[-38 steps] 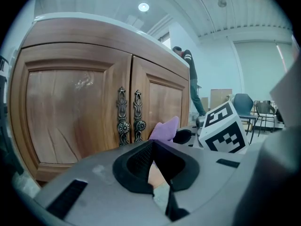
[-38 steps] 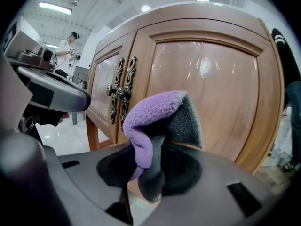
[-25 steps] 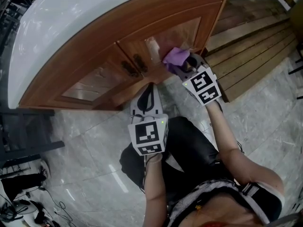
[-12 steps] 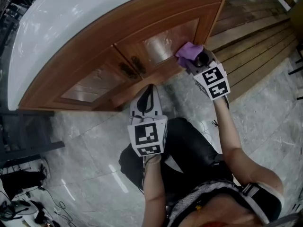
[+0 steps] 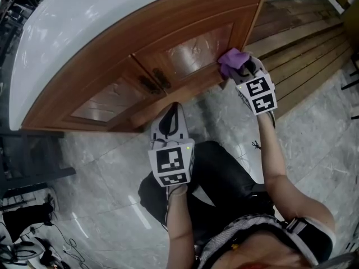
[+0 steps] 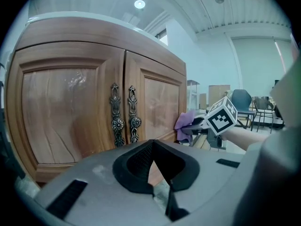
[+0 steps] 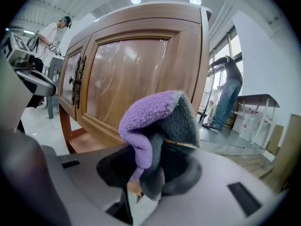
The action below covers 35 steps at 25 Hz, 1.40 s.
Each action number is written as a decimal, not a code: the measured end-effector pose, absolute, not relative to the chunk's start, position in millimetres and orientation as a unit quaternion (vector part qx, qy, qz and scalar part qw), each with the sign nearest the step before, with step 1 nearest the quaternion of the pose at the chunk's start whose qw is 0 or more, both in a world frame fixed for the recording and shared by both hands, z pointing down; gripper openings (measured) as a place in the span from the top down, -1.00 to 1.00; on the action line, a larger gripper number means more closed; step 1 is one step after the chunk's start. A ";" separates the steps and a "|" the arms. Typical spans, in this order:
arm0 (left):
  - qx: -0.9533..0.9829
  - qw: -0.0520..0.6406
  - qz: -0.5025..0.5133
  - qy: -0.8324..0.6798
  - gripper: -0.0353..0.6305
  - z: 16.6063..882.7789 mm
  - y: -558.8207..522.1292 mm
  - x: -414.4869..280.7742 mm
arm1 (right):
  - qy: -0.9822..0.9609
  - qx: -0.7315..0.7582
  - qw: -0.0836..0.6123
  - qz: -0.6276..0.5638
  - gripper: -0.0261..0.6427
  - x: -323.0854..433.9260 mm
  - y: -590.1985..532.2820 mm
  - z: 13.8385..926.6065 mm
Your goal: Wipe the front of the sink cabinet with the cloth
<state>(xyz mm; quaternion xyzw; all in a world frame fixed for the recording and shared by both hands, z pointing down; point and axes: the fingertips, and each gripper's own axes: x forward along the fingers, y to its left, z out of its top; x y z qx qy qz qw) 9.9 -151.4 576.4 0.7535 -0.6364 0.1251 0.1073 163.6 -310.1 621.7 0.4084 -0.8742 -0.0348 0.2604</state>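
Right tongs (image 5: 239, 67) clamp the purple cloth (image 5: 230, 58) at the cabinet door (image 5: 193, 50); left tongs (image 5: 173, 111) closed, empty.

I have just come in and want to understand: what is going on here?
A person holds a gripper in each hand. The right gripper is shut on a purple cloth, held at the right edge of the right door of the cabinet. The left gripper is shut and empty, pointed at the cabinet but apart from it.
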 end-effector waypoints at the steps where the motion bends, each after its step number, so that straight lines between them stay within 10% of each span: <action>1: 0.753 0.108 0.126 -0.637 0.89 576.8 -151.6 9.2 | -0.875 0.408 0.259 -0.033 0.39 163.3 -310.6 622.3; 35: 0.743 0.109 0.098 -0.653 0.89 571.7 -149.9 -0.1 | -0.938 0.270 0.216 -0.029 0.39 48.6 -189.5 594.1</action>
